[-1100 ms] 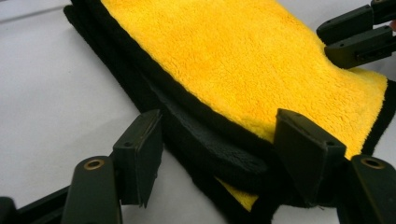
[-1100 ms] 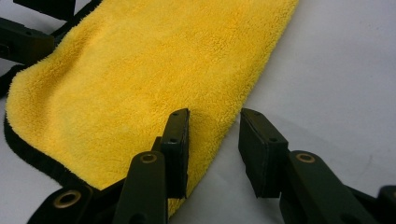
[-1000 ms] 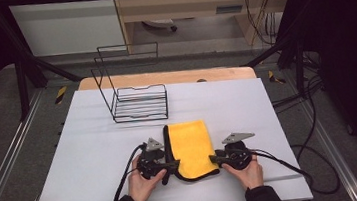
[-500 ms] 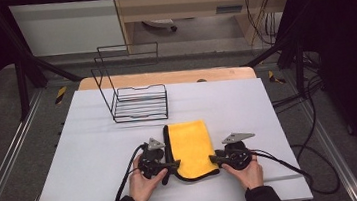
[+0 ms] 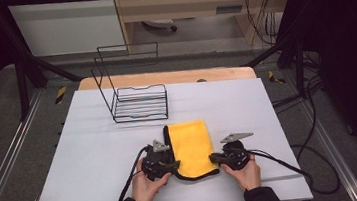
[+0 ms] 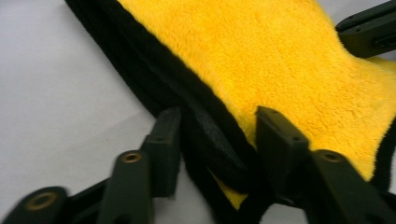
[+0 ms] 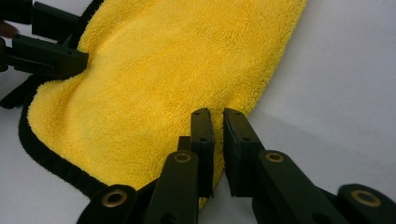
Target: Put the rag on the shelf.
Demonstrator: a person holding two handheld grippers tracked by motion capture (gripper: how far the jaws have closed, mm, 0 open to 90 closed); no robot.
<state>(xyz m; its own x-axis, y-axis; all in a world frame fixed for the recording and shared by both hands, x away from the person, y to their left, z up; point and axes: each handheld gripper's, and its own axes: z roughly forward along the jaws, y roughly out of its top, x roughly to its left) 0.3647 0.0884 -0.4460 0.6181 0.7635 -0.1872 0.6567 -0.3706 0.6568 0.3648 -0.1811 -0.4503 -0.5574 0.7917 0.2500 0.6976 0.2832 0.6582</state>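
On white table [image 5: 96, 154], yellow cloth [image 5: 191, 147], unlabelled

Grey floor [image 5: 0, 149], wooden cabinet [image 5: 191, 3] behind

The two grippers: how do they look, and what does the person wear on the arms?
Both the left gripper and the right gripper are black, with brass-coloured rivets on the jaw links, a grey three-cornered plate on top and a trailing black cable. The sleeves are dark.

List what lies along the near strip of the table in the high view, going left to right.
Left claw → yellow cloth → right claw, each claw at a near corner of the cloth.
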